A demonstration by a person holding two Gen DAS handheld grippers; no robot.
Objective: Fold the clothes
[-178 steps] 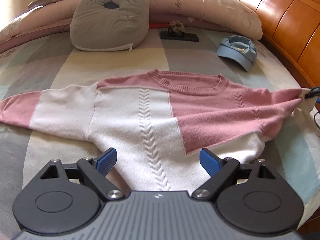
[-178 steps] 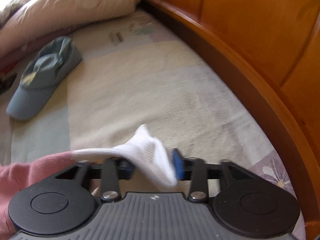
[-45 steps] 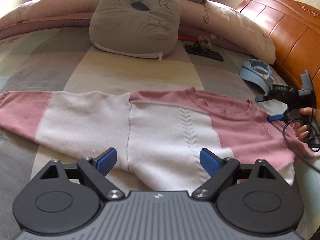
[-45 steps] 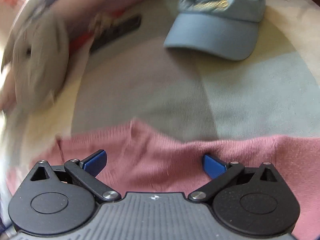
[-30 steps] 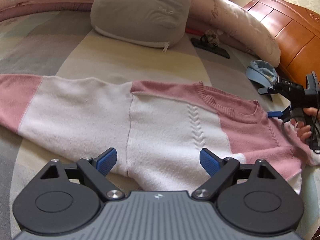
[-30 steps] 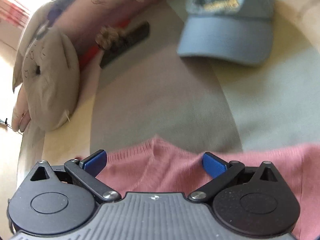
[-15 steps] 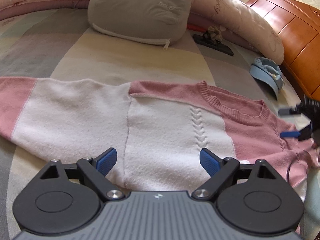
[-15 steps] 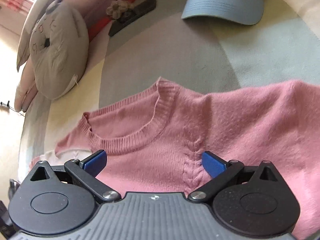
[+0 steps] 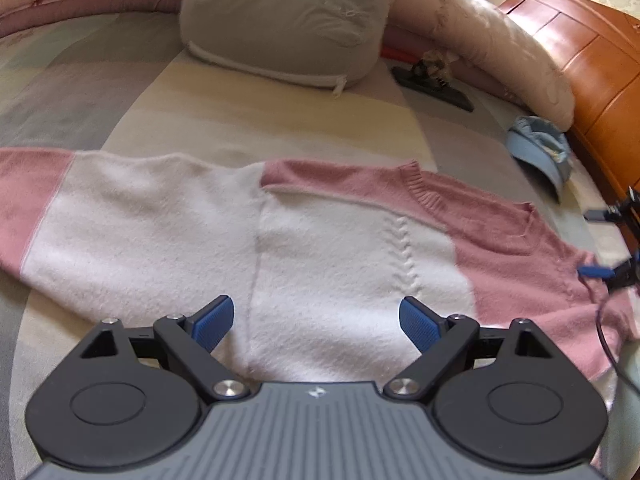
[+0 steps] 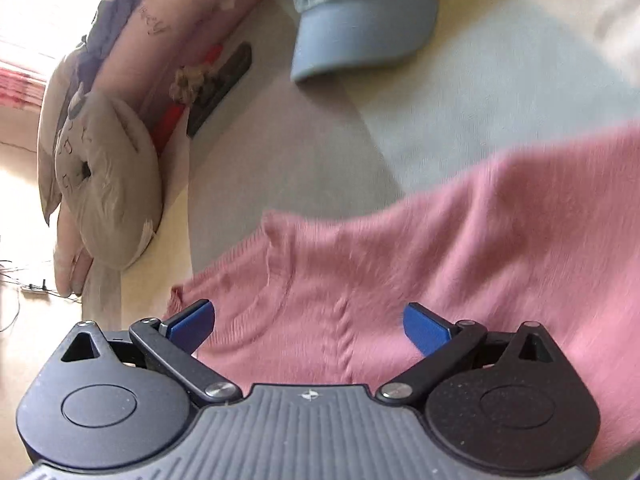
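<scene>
A pink-and-white sweater point(image 9: 320, 248) is lying flat on the bed point(image 9: 248, 128), spread for folding, directly ahead of 2 released, empty grippers: the left gripper point(image 9: 316, 316) hovering at its white hem, the right gripper point(image 10: 308, 324) hanging over its pink shoulder.

Both views are bright with daylight. In the right wrist view, the upper left corner is blown out to white, and motion blur smears the sweater point(image 10: 460, 248) and cap point(image 10: 360, 20). The left wrist view is sharper; the headboard point(image 9: 592, 64) shows glare. Fisheye distortion bends the bed point(image 9: 280, 120) at the edges. Shadows are soft.
</scene>
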